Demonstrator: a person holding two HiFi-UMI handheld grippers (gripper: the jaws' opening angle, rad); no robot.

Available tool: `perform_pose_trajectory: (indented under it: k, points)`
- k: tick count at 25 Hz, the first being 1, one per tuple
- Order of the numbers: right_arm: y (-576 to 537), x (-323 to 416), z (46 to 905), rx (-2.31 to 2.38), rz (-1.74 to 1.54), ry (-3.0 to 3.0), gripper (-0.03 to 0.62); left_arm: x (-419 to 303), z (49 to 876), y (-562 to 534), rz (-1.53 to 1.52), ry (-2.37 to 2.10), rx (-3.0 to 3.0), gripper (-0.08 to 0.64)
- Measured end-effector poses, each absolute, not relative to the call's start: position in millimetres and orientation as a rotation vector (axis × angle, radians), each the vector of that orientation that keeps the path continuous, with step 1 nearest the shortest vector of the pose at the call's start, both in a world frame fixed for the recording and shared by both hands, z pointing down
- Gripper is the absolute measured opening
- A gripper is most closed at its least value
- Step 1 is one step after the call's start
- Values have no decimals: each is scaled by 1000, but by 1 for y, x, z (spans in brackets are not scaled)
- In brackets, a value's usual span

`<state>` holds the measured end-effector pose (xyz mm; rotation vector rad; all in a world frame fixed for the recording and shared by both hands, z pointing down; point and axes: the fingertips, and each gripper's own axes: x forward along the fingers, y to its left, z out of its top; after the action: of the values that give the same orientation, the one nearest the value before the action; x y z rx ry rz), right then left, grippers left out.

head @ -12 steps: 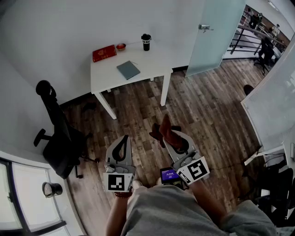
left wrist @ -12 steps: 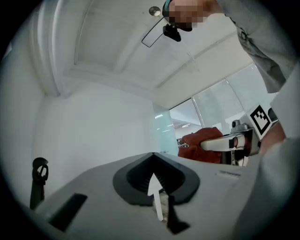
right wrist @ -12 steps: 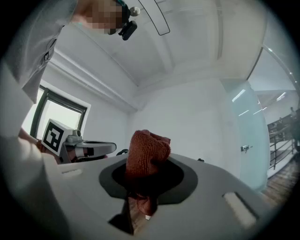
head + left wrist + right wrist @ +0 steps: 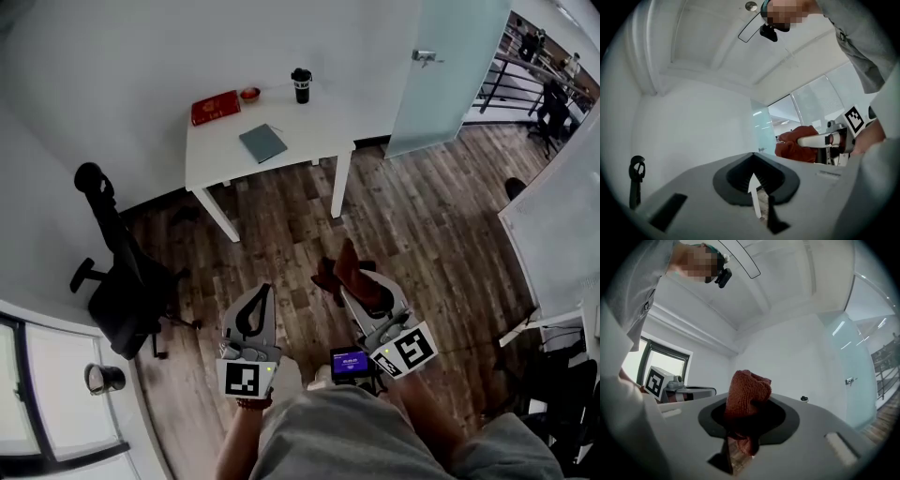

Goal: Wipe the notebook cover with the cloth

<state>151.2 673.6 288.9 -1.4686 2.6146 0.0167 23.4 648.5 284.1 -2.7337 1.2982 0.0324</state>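
Well ahead of us on the white table (image 4: 211,159) lies the flat grey notebook (image 4: 262,142), probably stiff enough to wipe unheld, with our left gripper (image 4: 264,292) closed on nothing and our right gripper (image 4: 743,420) clamped on the soft, light, bunched cloth (image 4: 749,387).

Your notebook (image 4: 262,142) lies closed and flat on the white surface (image 4: 309,127). Its thin grey-blue cover faces up, set slightly askew to the surface's edges, roughly in the middle and toward the front edge. Your cloth (image 4: 749,392) is a rust-red terry rag, bunched into a wad and pinched in your right tongs (image 4: 361,292), its top bulging above them and a tail hanging below. It is off the surface, well apart from the front edge.
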Motion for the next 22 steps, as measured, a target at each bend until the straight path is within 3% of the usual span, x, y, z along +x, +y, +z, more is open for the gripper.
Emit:
perform_pose_trajectory:
  k: [14, 22]
  points:
    - [552, 197, 313, -1626, -86, 2599, 118, 68, 317, 512, 37, 1231, -2852, -9]
    - [426, 204, 307, -1691, -93, 2624, 118, 92, 309, 393, -48, 1065, -2789, -9]
